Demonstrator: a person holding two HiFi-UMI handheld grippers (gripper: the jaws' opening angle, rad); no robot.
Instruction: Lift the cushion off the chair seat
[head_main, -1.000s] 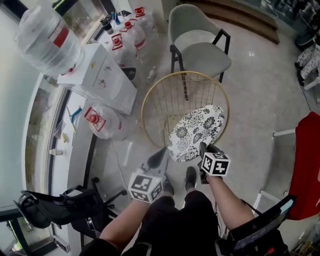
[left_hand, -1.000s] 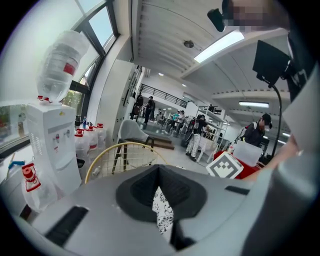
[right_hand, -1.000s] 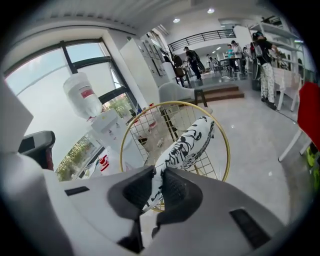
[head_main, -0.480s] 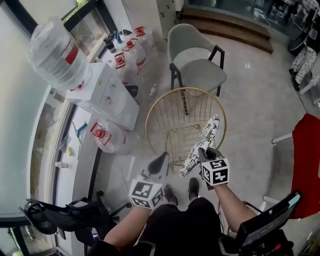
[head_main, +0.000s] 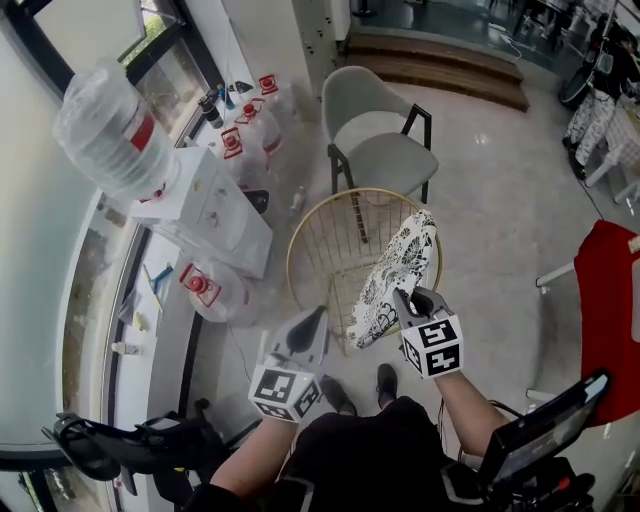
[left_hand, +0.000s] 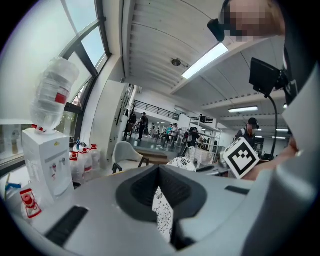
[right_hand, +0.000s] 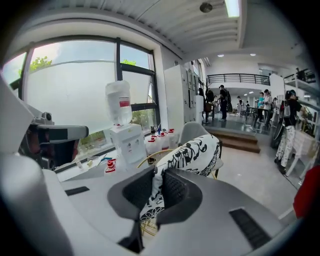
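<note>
The right gripper (head_main: 409, 298) pinched the flowery cushion (head_main: 400, 262) up over the gold chair (head_main: 290, 262), and the left gripper (head_main: 318, 317) beside it was slightly apart, holding nothing.

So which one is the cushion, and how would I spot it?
Find the white water dispenser on the left, then the round gold wire chair beside it. The cushion is held up over that chair, pinched in the right gripper; it is the only black-and-white flowered thing there.
</note>
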